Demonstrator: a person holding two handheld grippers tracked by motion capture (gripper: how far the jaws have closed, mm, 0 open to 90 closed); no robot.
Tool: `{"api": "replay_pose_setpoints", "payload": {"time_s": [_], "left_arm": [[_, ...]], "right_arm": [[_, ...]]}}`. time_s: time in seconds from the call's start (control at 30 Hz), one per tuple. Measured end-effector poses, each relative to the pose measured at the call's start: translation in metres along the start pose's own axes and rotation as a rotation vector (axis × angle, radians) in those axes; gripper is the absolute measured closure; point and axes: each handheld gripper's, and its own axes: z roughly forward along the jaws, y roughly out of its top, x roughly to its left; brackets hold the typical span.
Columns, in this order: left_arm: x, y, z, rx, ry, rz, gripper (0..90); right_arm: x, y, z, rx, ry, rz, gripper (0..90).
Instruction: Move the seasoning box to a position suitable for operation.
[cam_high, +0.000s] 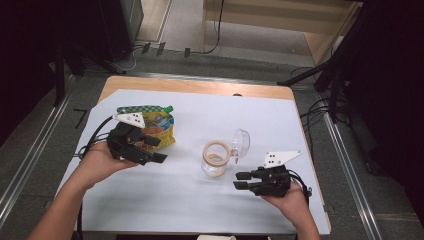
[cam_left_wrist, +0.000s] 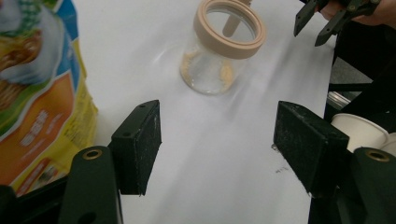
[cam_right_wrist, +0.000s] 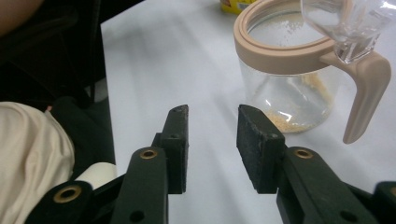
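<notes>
A clear glass jar (cam_high: 216, 159) with a beige rim stands mid-table, its clear hinged lid (cam_high: 240, 142) tipped back. A few yellowish grains lie in its bottom (cam_right_wrist: 285, 122). A yellow and orange snack bag (cam_high: 159, 127) with a green clip lies to its left. My left gripper (cam_high: 157, 150) hovers just in front of the bag, jaws wide open and empty, pointing toward the jar (cam_left_wrist: 224, 42). My right gripper (cam_high: 238, 180) sits low at the jar's near right, its jaws a narrow gap apart with nothing between them (cam_right_wrist: 212, 149). The bag (cam_left_wrist: 37, 93) fills the left of the left gripper view.
A white sheet (cam_high: 200, 200) covers the wooden table (cam_high: 195, 86). A white paper cup (cam_left_wrist: 357, 130) shows past the table's edge in the left gripper view. Cables and dark stands lie on the floor around the table.
</notes>
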Motion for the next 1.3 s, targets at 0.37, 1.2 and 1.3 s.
{"api": "replay_pose_setpoints", "payload": {"time_s": [0.37,1.2,1.3], "left_arm": [[0.011,-0.009,-0.009,0.002,0.011,-0.022,35.0],[0.047,-0.041,-0.063,-0.053,0.167,-0.132,35.6],[0.053,-0.046,-0.063,-0.039,0.191,-0.142,35.5]], "right_arm": [[0.0,0.001,0.006,0.031,-0.037,0.013,59.1],[0.002,0.003,0.01,0.049,-0.073,0.021,53.9],[0.002,0.003,0.01,0.047,-0.071,0.019,53.9]]}}
